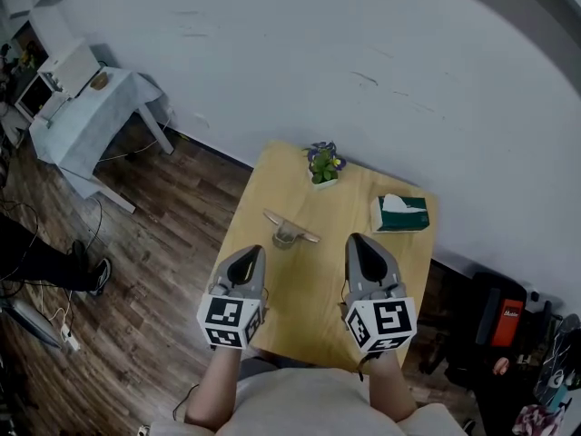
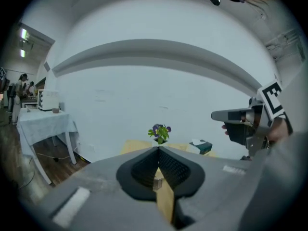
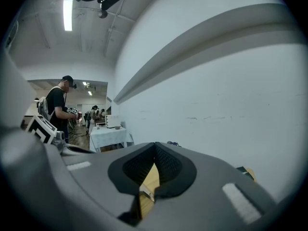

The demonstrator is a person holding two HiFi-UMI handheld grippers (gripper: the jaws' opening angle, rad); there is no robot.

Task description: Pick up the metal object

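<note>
Metal object (image 1: 289, 228): mid-table (image 1: 300, 307), ahead of both grippers and between their lines. It is a slim bar lying across a small round base.
Handling: probably stiff, smooth and slippery, and not heavy. The bar may sit loose on the base (I cannot tell), so a sideways nudge could tip or skate it.
Where to hold: across the bar's narrow width near its middle, above the base. A grip at a bar end would likely let it swing.
Left gripper (image 1: 250, 260): jaws together with nothing between them, over the table's near left.
Right gripper (image 1: 361, 248): jaws likewise closed and empty, over the near right.
Before a grasp: whichever gripper goes in must first open.
Edges: the object sits well in from every table edge. The left edge drops to wood floor and the far edge stands by the wall.
Open room: bare tabletop lies between grippers and object. The plant (image 1: 323, 163) stands behind it at the far edge and the tissue box (image 1: 399, 213) at far right, both apart from it.
</note>
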